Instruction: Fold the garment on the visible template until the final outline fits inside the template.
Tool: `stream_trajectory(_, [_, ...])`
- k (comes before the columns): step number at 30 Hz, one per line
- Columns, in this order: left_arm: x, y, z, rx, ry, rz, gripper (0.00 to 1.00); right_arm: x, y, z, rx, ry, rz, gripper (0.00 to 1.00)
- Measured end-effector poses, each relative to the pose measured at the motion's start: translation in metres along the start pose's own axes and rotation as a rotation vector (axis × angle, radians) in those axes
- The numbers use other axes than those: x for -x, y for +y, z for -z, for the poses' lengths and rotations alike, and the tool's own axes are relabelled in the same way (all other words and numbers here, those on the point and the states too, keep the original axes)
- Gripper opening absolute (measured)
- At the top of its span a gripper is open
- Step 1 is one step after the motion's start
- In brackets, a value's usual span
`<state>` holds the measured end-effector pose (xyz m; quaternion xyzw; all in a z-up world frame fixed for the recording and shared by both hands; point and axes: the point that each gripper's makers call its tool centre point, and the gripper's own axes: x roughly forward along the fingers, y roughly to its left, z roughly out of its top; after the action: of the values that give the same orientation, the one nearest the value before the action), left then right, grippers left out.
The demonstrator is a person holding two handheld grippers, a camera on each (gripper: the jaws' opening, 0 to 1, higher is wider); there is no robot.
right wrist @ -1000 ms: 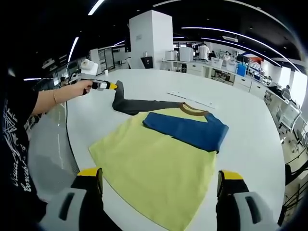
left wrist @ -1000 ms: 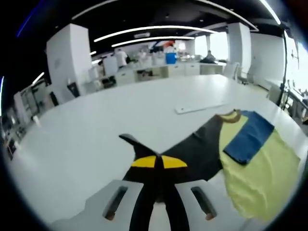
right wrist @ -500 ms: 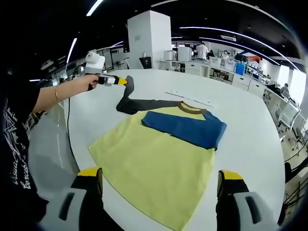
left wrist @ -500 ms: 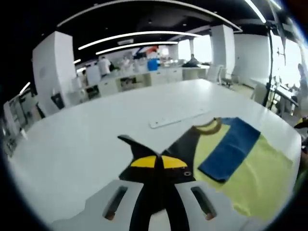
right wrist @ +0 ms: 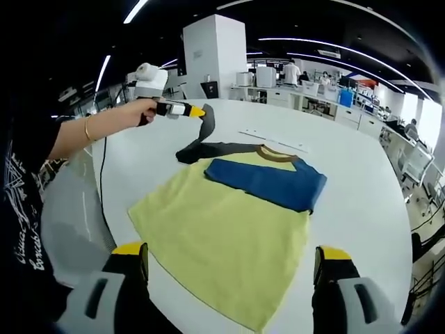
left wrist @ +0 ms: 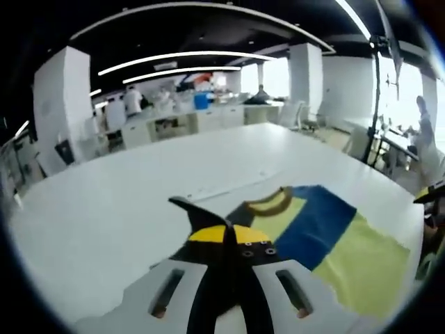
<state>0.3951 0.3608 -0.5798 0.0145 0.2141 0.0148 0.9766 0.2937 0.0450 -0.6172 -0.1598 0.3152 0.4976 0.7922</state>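
Lifted higher than a second ago, the left gripper (right wrist: 197,110) now carries the dark grey sleeve (right wrist: 206,125) up off the white tabletop (right wrist: 361,188) and in toward the shirt's body; a second ago the sleeve lay nearly flat, stretched out to the side. In the left gripper view the yellow-tipped jaws of that gripper (left wrist: 229,235) are pressed together on the dark cloth, whose corner (left wrist: 197,211) sticks up past the tips.

The yellow long-sleeved shirt with a brown collar (right wrist: 229,240) lies spread flat on the table, its long axis running from the hem, nearest the right gripper, to the collar (right wrist: 277,154) at the far end. The blue sleeve (right wrist: 268,182) is already folded across the chest, lying crosswise just below the collar. The grey sleeve rises from the shoulder at the collar's left up to the raised claw, which is held by the person's hand (right wrist: 142,111).

Beyond the collar a thin white strip (right wrist: 273,140) lies flat on the table, a little apart from the shirt.

The right gripper (right wrist: 233,268) hangs over the hem with its jaws spread wide, nothing between them, the yellow fabric showing in the gap. The shirt's body has not shifted.
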Motion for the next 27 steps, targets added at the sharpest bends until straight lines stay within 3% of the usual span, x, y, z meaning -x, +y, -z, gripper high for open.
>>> stream_trajectory(11, [-0.018,-0.052,-0.015,-0.035,-0.01,0.103,0.0,0.002,-0.001,0.005,-0.013,-0.001,0.005,0.99])
stream_trajectory(27, [-0.038,-0.111,-0.027,-0.09,-0.01,0.215,0.0,0.0,-0.003,0.012,-0.036,0.005,0.001,0.99])
